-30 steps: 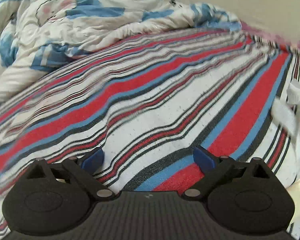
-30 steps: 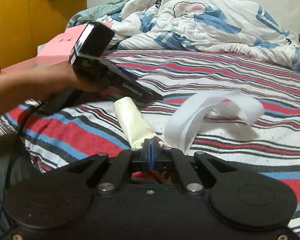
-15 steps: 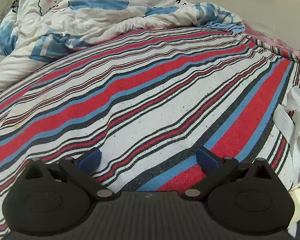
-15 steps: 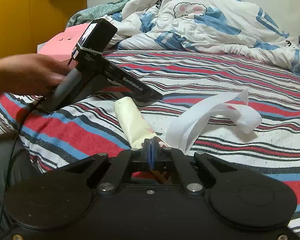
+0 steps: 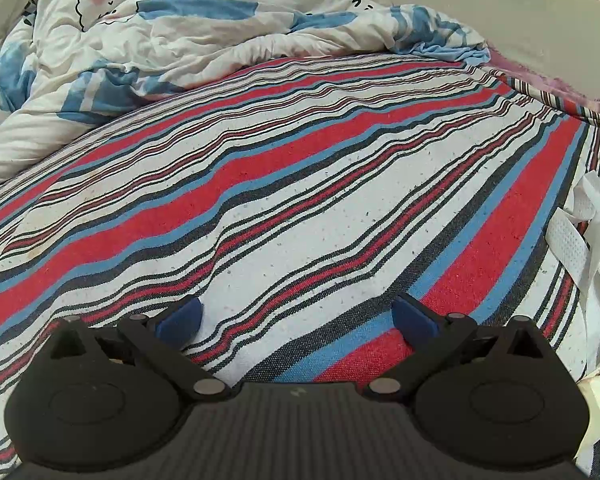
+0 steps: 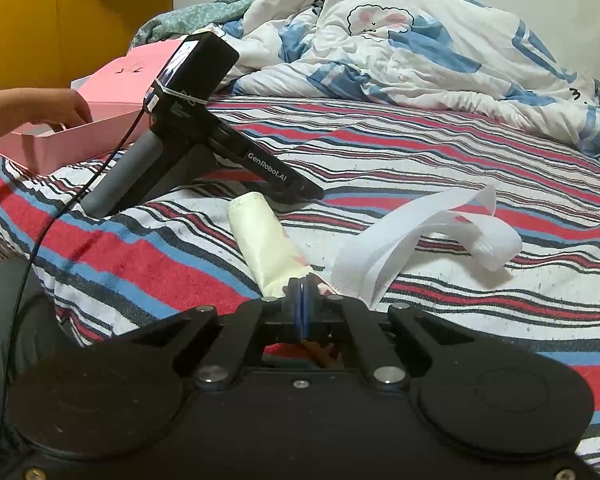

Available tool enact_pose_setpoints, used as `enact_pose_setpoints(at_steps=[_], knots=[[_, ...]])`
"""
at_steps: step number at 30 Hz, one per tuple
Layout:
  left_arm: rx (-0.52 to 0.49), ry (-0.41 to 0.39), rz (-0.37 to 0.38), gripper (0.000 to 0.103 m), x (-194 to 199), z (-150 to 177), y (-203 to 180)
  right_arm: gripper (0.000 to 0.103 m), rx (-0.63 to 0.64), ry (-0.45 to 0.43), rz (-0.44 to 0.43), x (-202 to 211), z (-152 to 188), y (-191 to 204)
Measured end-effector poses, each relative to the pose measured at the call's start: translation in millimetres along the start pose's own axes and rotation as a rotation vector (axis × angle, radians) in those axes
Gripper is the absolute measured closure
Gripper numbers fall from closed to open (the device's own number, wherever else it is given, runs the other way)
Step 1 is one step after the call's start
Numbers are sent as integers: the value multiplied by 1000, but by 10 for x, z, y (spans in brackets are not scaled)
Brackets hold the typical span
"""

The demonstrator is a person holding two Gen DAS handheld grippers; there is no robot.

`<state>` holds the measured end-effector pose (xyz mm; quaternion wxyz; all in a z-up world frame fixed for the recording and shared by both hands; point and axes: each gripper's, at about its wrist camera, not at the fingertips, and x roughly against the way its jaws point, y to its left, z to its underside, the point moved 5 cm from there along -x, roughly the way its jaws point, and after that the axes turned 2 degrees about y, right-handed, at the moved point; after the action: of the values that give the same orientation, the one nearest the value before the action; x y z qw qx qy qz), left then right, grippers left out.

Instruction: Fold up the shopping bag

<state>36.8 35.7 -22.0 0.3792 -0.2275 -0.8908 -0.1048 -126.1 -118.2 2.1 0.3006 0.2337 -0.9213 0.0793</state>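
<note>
The shopping bag (image 6: 264,248) lies rolled into a narrow cream bundle on the striped bed. Its white handle straps (image 6: 424,232) loop out to the right. My right gripper (image 6: 302,300) is shut on the near end of the rolled bag. My left gripper (image 5: 296,316) is open and empty. The whole left gripper tool (image 6: 204,148) rests on the bed with no hand on it, just left of the bag. In the left wrist view the straps (image 5: 580,240) show at the right edge.
A striped sheet (image 5: 300,200) covers the bed. A crumpled white and blue quilt (image 6: 400,52) lies at the back. A pink box (image 6: 96,120) sits at the left bed edge, with the person's hand (image 6: 36,108) over it. A yellow wardrobe (image 6: 60,20) stands behind.
The left gripper was set down on the bed and let go. The hand moved left to the pink box. The bag's straps settled lower. The right gripper stayed shut on the bag.
</note>
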Motion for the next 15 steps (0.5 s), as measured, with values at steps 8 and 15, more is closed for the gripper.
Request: enact_pose_setpoints(at_steps=[8, 15], knots=[[9, 0, -7, 0, 55, 33, -6, 103, -7, -5, -7, -6, 4, -20], [11, 0, -9, 0, 61, 37, -7, 103, 1, -13, -9, -19, 4, -2]])
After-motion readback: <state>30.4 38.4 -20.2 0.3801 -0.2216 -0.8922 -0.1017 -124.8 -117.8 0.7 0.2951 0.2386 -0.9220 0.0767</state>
